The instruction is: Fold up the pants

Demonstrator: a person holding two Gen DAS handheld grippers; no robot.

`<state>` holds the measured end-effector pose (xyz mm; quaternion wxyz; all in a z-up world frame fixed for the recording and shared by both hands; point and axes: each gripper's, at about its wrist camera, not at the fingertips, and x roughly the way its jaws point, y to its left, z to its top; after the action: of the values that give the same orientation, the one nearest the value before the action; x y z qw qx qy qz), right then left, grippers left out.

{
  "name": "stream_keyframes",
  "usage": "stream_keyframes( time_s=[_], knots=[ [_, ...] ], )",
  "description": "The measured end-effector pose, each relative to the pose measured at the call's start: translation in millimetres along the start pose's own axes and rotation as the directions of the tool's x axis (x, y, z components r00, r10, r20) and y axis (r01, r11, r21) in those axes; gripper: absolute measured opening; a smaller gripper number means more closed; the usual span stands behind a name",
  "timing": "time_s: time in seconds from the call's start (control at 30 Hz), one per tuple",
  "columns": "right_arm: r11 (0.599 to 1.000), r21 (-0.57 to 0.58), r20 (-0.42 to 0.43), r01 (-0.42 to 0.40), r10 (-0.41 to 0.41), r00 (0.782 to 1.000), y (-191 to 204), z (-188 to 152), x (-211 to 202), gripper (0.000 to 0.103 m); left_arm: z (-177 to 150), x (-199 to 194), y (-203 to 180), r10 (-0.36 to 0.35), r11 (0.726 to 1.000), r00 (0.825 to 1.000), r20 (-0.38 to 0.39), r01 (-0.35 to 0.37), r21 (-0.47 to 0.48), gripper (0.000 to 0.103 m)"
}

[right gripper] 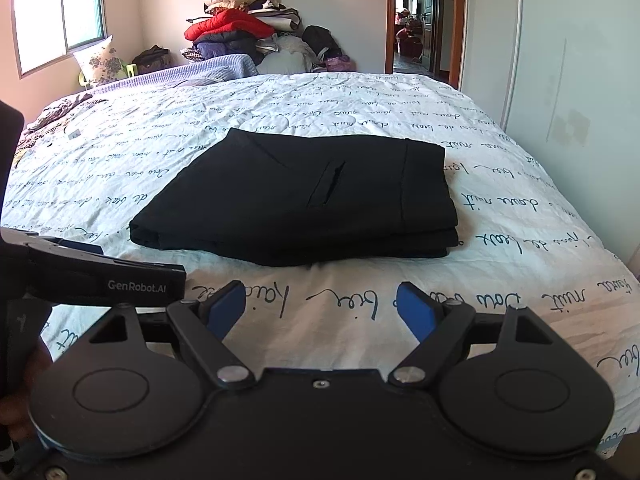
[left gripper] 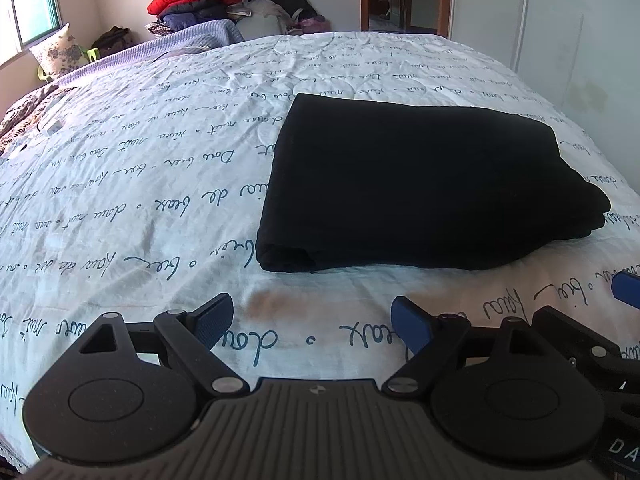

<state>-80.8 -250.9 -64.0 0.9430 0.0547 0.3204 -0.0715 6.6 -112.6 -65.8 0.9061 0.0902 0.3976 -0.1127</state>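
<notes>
1. Two grippers are hovering over the near edge of the bed [left gripper: 132, 184], both mine, one in each hand.
2. Left gripper [left gripper: 312, 322]: its jaws are standing wide, blue pads apart, nothing lying between them but bare sheet; a faint brownish stain [left gripper: 272, 304] is showing on the cloth just ahead of them.
3. Right gripper [right gripper: 320, 310]: its jaws are standing wide too, gripping nothing, pointing at the near edge of the folded garment.
4. Black pants [right gripper: 296, 200]: lying folded into a flat, layered rectangle on the bed, near the foot edge and apart from both pairs of jaws; a slit pocket [right gripper: 328, 184] is facing up, and the stacked layers are showing along the near side.
5. Bed cover: white, printed with dark handwritten script, wrinkling slightly around the pants.
6. In the right wrist view my left gripper is sitting just beside the right one, at the left edge; in the left wrist view a blue pad of the right gripper is peeking in at the right edge.
7. Clothes pile [right gripper: 240, 28]: stacked against the far wall, a red jacket sitting among the darker pieces.
8. Floral pillow [right gripper: 100, 62]: leaning under the window [right gripper: 60, 8].
9. Open doorway [right gripper: 416, 20]: standing at the far right, beside a white wardrobe door [right gripper: 560, 60].
</notes>
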Motion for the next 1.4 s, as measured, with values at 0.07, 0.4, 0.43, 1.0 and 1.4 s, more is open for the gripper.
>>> stream_keyframes(
  time_s=[0.07,0.4,0.43,1.0,1.4],
  knots=[
    [1.000,-0.003,0.000,0.001,-0.001,1.000,0.5,-0.6,0.2,0.083,-0.1,0.1,-0.9,0.001,1.000,1.000,0.000,-0.001,0.003,0.088],
    [1.000,-0.003,0.001,-0.002,0.002,1.000,-0.2,-1.4,-0.7,0.083,-0.6,-0.1,-0.9,0.002,1.000,1.000,-0.001,-0.002,0.001,0.088],
    [1.000,-0.004,0.001,-0.002,0.002,1.000,-0.3,-1.6,-0.9,0.083,-0.6,-0.1,-0.9,0.002,1.000,1.000,-0.002,-0.002,0.001,0.088],
    [1.000,-0.004,0.003,-0.006,0.006,1.000,-1.1,-2.2,-2.2,0.083,-0.2,-1.0,-1.1,0.003,1.000,1.000,-0.001,-0.003,0.005,0.088],
    [1.000,-0.013,0.000,-0.007,0.007,1.000,0.8,-1.4,-1.5,0.083,0.6,-0.6,-0.8,-0.001,1.000,1.000,-0.005,0.001,0.001,0.088]
  ],
)
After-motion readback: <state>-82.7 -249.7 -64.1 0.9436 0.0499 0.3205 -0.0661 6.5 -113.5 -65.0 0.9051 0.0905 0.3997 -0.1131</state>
